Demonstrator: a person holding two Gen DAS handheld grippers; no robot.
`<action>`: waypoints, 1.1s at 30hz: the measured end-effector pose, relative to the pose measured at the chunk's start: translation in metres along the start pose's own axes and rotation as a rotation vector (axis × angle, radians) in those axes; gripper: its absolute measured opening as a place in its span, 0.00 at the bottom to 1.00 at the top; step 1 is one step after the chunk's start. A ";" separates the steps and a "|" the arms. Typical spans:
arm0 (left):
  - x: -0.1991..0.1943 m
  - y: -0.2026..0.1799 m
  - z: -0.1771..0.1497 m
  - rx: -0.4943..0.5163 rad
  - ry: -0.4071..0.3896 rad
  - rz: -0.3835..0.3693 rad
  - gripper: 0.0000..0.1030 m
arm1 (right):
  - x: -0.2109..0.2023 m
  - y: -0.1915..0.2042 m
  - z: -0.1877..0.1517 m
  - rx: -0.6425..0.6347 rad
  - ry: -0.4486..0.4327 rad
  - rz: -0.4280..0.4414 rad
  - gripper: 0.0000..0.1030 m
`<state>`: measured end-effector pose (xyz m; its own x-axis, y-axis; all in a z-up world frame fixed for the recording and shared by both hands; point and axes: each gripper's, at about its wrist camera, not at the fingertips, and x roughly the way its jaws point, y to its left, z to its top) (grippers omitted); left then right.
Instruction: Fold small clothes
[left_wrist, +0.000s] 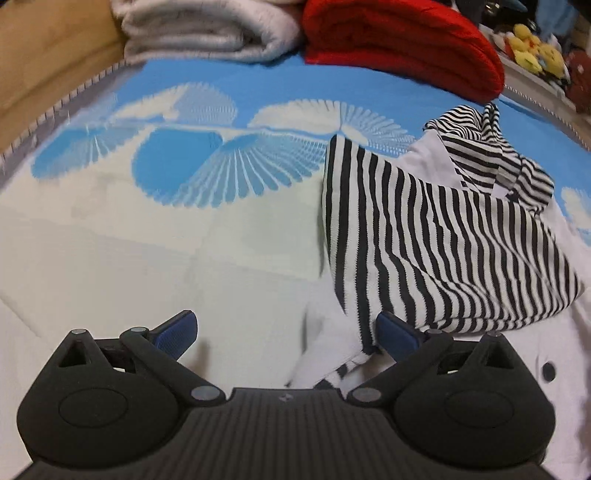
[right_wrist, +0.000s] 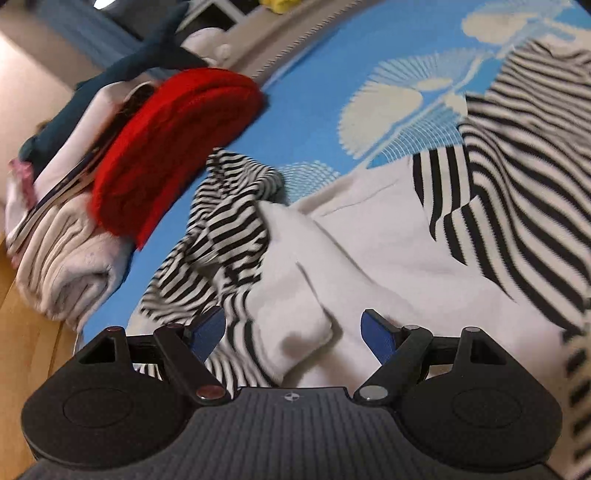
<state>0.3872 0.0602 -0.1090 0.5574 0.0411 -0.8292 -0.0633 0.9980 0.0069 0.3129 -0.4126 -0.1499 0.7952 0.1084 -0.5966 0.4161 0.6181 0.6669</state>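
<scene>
Striped garment (left_wrist: 436, 236) lies rumpled on blue patterned bedspread (left_wrist: 236, 96); both claws (left_wrist: 286, 332) (right_wrist: 293, 332) released.

No legible text, label, brand or number anywhere.

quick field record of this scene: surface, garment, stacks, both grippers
surface: blue and white patterned bedspread
garment: black-and-white striped garment with white panels, crumpled, unfolded
stacks: red folded item beside pale folded pile, at far edge
left gripper: open, holding nothing, beside the garment's edge
right gripper: open, white fold between the jaws, not pinched
</scene>
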 end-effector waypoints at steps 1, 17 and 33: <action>0.000 0.000 -0.001 -0.009 0.001 -0.001 1.00 | 0.006 -0.002 -0.001 0.026 -0.011 0.010 0.76; 0.024 0.003 -0.001 0.007 0.058 0.140 1.00 | 0.012 -0.001 -0.009 -0.223 0.072 -0.172 0.07; 0.012 0.002 0.000 0.017 0.013 0.134 1.00 | 0.017 0.035 -0.010 -0.499 -0.117 -0.103 0.21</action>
<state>0.3938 0.0624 -0.1193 0.5339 0.1731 -0.8277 -0.1218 0.9844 0.1273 0.3362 -0.3816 -0.1410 0.8175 -0.0426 -0.5744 0.2562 0.9201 0.2964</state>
